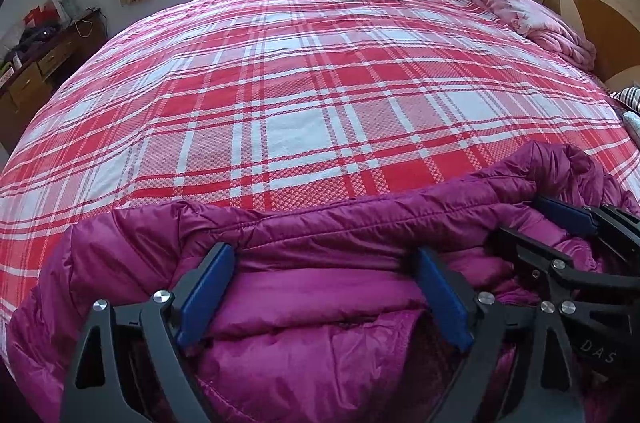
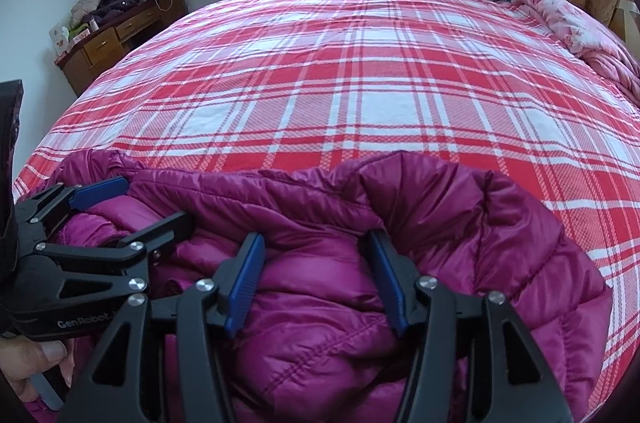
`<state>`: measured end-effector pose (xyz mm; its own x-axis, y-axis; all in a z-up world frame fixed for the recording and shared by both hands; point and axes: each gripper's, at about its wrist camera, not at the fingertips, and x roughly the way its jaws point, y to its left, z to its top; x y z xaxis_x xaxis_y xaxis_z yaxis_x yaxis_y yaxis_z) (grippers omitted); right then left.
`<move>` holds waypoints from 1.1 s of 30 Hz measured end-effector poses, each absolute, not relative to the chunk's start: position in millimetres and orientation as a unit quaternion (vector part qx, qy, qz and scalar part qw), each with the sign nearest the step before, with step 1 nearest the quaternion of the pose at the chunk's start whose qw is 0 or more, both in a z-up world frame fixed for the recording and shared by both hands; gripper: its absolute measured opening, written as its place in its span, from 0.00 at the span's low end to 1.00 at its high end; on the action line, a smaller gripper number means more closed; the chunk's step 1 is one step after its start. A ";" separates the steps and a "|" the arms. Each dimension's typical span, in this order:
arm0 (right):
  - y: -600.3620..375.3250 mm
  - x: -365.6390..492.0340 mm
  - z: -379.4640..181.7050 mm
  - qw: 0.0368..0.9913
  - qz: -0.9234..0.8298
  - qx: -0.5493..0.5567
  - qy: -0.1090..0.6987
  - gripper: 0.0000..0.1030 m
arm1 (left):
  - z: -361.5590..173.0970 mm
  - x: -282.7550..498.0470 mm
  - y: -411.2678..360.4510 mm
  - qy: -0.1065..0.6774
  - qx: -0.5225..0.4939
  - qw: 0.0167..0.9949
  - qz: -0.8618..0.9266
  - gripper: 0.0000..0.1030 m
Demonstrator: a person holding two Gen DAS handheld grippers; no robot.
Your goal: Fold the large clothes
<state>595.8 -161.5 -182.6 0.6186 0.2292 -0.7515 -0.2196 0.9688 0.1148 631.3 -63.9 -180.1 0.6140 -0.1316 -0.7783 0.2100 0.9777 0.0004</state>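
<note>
A magenta puffer jacket point(image 1: 328, 307) point(image 2: 460, 223) lies bunched at the near edge of a bed with a red and white plaid sheet point(image 1: 300, 103) point(image 2: 360, 83). My left gripper point(image 1: 322, 251) point(image 2: 156, 199) hovers over the jacket's left part. Its jaws are opening wide, with puffy fabric between the blue pads and no pad pressing on it. My right gripper point(image 2: 315, 235) point(image 1: 520, 219) is close beside it on the right, half open over the jacket. Fabric bulges between its fingers, and the inner faces of the pads show bare. A folded rim of the jacket runs past both sets of fingertips.
A rolled pink floral quilt point(image 1: 532, 15) point(image 2: 572, 27) lies at the bed's far right by a wooden headboard point(image 1: 600, 15). A cluttered wooden desk point(image 1: 36, 71) point(image 2: 108, 43) stands left of the bed. A person's hand point(image 2: 32, 363) holds the left gripper's handle.
</note>
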 end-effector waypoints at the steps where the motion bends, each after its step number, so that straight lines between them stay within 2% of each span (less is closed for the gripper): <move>1: -161.7 596.3 -183.0 0.899 0.125 0.006 0.419 0.56 | -180.3 631.6 -64.3 0.429 0.046 0.897 -0.095 0.89; 21: -161.1 598.5 -182.5 0.898 0.124 0.006 0.422 0.56 | -182.4 634.9 -65.6 0.431 0.052 0.897 -0.091 0.89; 22: -160.8 598.7 -180.6 0.898 0.128 0.005 0.421 0.58 | -181.6 636.1 -65.8 0.434 0.051 0.895 -0.092 0.89; 24: -160.2 594.2 -170.2 0.897 0.147 -0.007 0.416 0.71 | -173.4 635.8 -60.5 0.441 0.038 0.891 -0.099 0.89; 25: -161.1 585.6 -160.5 0.904 0.134 -0.021 0.406 0.72 | -162.2 630.1 -54.7 0.435 0.026 0.894 -0.102 0.89; 27: -169.2 562.8 -139.2 0.917 0.125 -0.024 0.377 0.83 | -124.7 607.0 -37.8 0.392 -0.004 0.911 -0.125 0.89; 30: -188.6 517.8 -114.0 0.919 0.135 -0.013 0.370 0.84 | -78.9 554.7 -8.7 0.336 -0.018 0.929 -0.156 0.89; 33: -212.2 458.0 -107.4 0.911 0.134 0.016 0.390 0.87 | -63.6 488.3 21.4 0.312 0.009 0.938 -0.154 0.89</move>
